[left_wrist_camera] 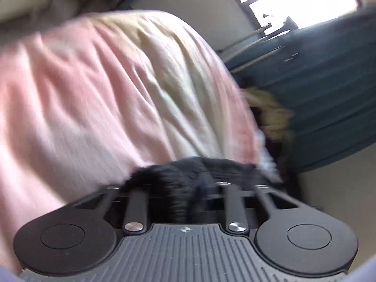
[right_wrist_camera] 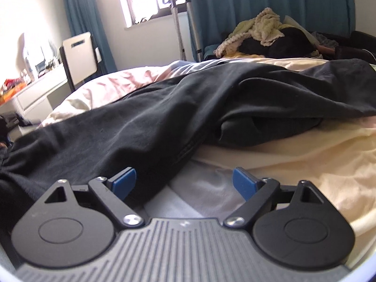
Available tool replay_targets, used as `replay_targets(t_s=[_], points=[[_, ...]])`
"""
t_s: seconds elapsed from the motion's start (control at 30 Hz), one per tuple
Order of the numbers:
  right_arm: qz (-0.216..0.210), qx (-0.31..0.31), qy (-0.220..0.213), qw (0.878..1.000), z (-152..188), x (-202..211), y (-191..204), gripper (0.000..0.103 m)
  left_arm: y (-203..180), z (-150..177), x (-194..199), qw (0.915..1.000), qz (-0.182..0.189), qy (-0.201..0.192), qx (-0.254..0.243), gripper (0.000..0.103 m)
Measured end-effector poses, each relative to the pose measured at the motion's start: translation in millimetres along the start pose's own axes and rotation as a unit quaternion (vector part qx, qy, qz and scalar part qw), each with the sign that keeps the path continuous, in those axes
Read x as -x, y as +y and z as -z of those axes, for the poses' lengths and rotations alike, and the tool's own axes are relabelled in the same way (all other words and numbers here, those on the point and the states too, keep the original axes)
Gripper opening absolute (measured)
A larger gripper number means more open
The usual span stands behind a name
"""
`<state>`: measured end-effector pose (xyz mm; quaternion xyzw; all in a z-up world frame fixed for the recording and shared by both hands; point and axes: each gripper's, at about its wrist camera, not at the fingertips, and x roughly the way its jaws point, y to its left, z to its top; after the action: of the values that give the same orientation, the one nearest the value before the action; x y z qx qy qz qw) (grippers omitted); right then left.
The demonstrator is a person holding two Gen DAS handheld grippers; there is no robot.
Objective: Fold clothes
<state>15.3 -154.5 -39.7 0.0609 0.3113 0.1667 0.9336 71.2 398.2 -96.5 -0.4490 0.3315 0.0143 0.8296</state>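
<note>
A black garment (right_wrist_camera: 164,117) lies spread across the bed from lower left to upper right. My right gripper (right_wrist_camera: 184,183) is open low over the bed; the garment's hem lies across its left blue pad (right_wrist_camera: 124,181), and the right pad (right_wrist_camera: 244,183) is over bare sheet. In the blurred left wrist view, my left gripper (left_wrist_camera: 185,188) is shut on a bunch of the black garment (left_wrist_camera: 188,178), which hides the fingertips.
The bed has a pink and cream cover (left_wrist_camera: 94,82), (right_wrist_camera: 293,162). A pile of clothes (right_wrist_camera: 270,35) sits at its far end. Teal curtains (right_wrist_camera: 258,7), a garment steamer stand (right_wrist_camera: 176,11), a white chair (right_wrist_camera: 81,56) and a cluttered desk (right_wrist_camera: 30,87) stand beyond.
</note>
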Motion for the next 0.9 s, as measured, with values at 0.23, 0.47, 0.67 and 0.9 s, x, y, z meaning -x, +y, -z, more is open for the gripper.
replay_targets(t_s=[0.23, 0.47, 0.67, 0.9], points=[[0.020, -0.079, -0.017, 0.996, -6, -4, -28, 0.091, -50, -80, 26, 0.9965, -0.008, -0.083, -0.008, 0.010], [0.026, -0.144, -0.091, 0.985, -18, -7, -55, 0.091, -124, -168, -1, 0.9918, -0.032, -0.109, -0.059, 0.010], [0.034, -0.173, -0.128, 0.976, -30, -16, -78, 0.091, -125, -167, -75, 0.9815, -0.100, -0.109, -0.121, 0.011], [0.023, -0.164, -0.119, 0.979, -36, -42, -86, 0.091, -109, -152, -80, 0.9800, -0.116, -0.106, -0.122, 0.018]])
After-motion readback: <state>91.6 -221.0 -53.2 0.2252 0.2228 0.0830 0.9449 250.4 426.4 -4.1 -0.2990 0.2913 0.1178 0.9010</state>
